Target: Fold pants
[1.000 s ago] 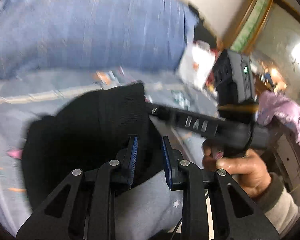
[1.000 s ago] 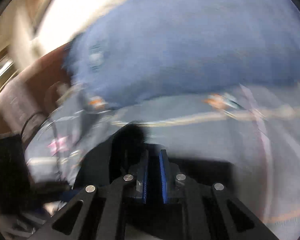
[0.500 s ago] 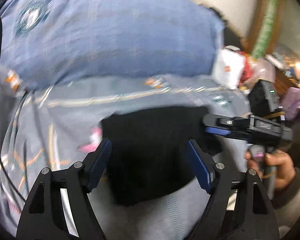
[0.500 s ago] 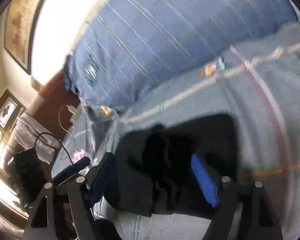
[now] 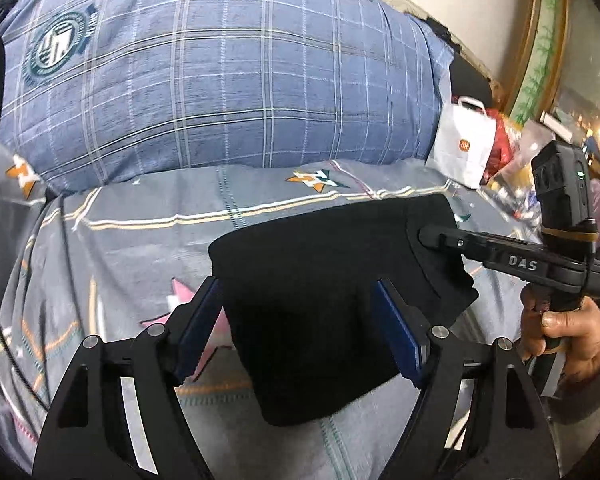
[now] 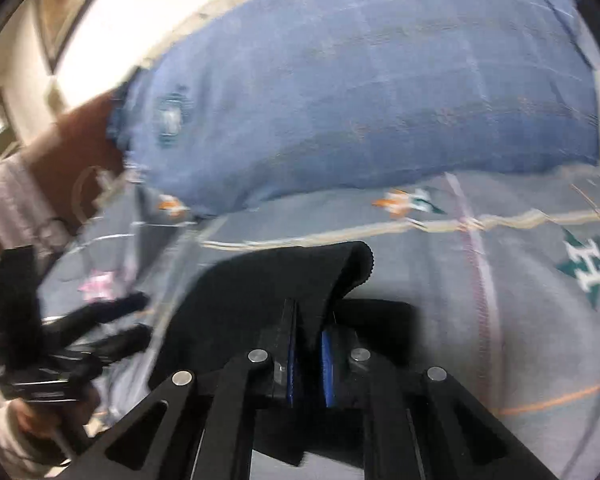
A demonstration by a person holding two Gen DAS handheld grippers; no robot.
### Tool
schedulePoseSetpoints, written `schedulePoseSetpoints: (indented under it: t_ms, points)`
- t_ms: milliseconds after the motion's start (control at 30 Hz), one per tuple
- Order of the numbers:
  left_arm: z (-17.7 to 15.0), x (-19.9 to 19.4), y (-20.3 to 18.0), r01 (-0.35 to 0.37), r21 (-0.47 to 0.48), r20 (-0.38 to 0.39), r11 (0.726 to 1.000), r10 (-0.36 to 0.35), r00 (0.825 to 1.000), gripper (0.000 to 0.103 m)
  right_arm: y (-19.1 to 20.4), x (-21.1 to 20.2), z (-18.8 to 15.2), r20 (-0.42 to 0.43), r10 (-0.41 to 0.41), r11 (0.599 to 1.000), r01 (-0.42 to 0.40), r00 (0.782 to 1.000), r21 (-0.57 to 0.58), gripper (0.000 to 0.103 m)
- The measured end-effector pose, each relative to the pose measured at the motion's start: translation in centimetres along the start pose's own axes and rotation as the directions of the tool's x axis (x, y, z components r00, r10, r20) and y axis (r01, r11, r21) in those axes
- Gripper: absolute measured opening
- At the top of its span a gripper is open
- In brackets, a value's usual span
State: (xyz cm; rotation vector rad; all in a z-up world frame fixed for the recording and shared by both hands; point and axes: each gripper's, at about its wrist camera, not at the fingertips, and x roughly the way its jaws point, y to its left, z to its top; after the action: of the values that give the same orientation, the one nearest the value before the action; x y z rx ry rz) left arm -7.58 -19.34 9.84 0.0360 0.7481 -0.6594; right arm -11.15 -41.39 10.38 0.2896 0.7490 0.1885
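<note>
My black folded pants (image 5: 324, 280) lie on the bed (image 5: 140, 248), just in front of the blue plaid pillow (image 5: 220, 72). My left gripper (image 5: 300, 328) hangs over them, jaws wide apart. My right gripper (image 6: 307, 344), jaws having just been closing, pinches their raised edge.

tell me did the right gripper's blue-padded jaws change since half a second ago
Yes. The right gripper has just been closing: its jaws, spread wide before, now pinch a raised edge of the black folded pants lying on the grey patterned bedsheet.
</note>
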Motion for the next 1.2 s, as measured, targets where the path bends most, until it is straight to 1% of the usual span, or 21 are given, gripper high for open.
schedulePoseSetpoints:
  t_ms: [33,67,100,133,167,200,233,267,333,400,433,467,567,633,767,800,833,900,1000,1067,1200]
  points:
    - [-0.2,1.0,-0.2,-0.012,0.007,-0.019,1.0,0.012,1.0,0.078,-0.5,0.4,-0.2,-0.01,-0.024,1.0,0.024,1.0,0.011,0.009]
    - [-0.5,2.4,-0.3,-0.027,0.008,-0.061,1.0,0.028,0.998,0.078,-1.5,1.2,-0.6,-0.035,-0.053,0.998,0.054,0.998,0.036,0.009]
    - [-1.0,3.9,-0.2,-0.038,0.0,-0.115,0.999,0.038,0.993,0.078,-2.4,2.1,-1.1,-0.06,-0.054,0.996,0.058,0.997,0.067,0.009]
    - [-1.5,5.0,-0.1,-0.036,-0.013,-0.15,0.999,0.034,0.988,0.078,-2.8,2.6,-1.4,-0.075,-0.048,0.995,0.054,0.996,0.082,0.01]
    - [-1.7,5.2,0.0,-0.039,-0.017,-0.152,0.999,0.036,0.988,0.078,-3.0,2.7,-1.6,-0.081,-0.059,0.994,0.066,0.995,0.09,0.012]
    - [-1.7,4.9,0.1,-0.039,-0.02,-0.141,0.999,0.036,0.989,0.078,-3.4,2.1,-1.5,-0.077,-0.065,0.993,0.072,0.995,0.093,0.015]
    - [-1.6,4.6,0.2,-0.04,-0.021,-0.135,0.999,0.037,0.99,0.078,-3.3,1.5,-1.3,-0.072,-0.082,0.992,0.089,0.994,0.094,0.024]
    - [-1.4,4.2,0.3,-0.046,-0.021,-0.128,0.999,0.043,0.991,0.078,-3.1,0.3,-0.9,-0.05,-0.126,0.988,0.129,0.991,0.082,0.027]
    - [-0.6,3.3,0.4,-0.066,-0.013,-0.094,0.998,0.065,0.993,0.078,-2.3,-1.1,-0.3,0.0,-0.159,0.986,0.158,0.987,0.058,0.027]
    - [0.4,2.7,0.4,-0.077,-0.013,-0.062,0.997,0.076,0.995,0.078,-1.2,-2.9,0.3,0.064,-0.109,0.994,0.108,0.992,0.027,0.027]
    - [0.8,2.7,0.5,-0.08,-0.014,-0.058,0.997,0.079,0.995,0.078,-0.6,-3.2,0.6,0.079,-0.075,0.997,0.075,0.994,-0.001,0.027]
    - [1.3,3.0,0.4,-0.084,-0.014,-0.057,0.996,0.083,0.995,0.078,0.1,-3.1,0.8,0.082,-0.057,0.998,0.059,0.995,-0.025,0.027]
    - [2.2,4.6,0.3,-0.135,-0.004,-0.068,0.991,0.134,0.989,0.078,1.0,-1.0,1.1,0.044,-0.063,0.996,0.066,0.997,-0.063,0.027]
    - [2.2,5.8,0.5,-0.167,-0.005,-0.092,0.986,0.166,0.982,0.078,0.7,1.0,1.2,0.012,-0.066,0.996,0.067,0.998,-0.051,0.027]
    - [2.0,7.8,1.3,-0.184,-0.033,-0.114,0.982,0.18,0.977,0.079,-0.9,4.7,0.9,-0.055,-0.08,0.997,0.079,0.995,-0.022,0.027]
    - [2.0,7.9,1.3,-0.189,-0.036,-0.112,0.981,0.184,0.977,0.08,-1.3,5.3,0.8,-0.063,-0.076,0.997,0.076,0.995,-0.006,0.027]
    - [2.0,8.0,1.4,-0.192,-0.039,-0.109,0.981,0.187,0.976,0.081,-1.3,5.7,0.7,-0.052,-0.071,0.997,0.071,0.996,0.003,0.027]
    - [1.9,8.1,1.4,-0.193,-0.045,-0.102,0.98,0.188,0.977,0.082,-1.5,6.0,0.8,-0.04,-0.067,0.998,0.067,0.997,0.012,0.027]
    - [2.0,7.7,1.3,-0.195,-0.045,-0.103,0.98,0.19,0.976,0.082,-1.1,5.5,1.1,-0.054,-0.077,0.997,0.078,0.996,0.005,0.027]
    - [2.0,6.9,1.1,-0.209,-0.037,-0.097,0.977,0.204,0.974,0.082,-0.5,4.3,1.1,-0.064,-0.086,0.996,0.086,0.994,-0.008,0.027]
    - [1.9,5.1,0.6,-0.224,-0.029,-0.073,0.974,0.222,0.972,0.082,0.7,1.9,0.4,-0.053,-0.099,0.994,0.096,0.994,-0.048,0.027]
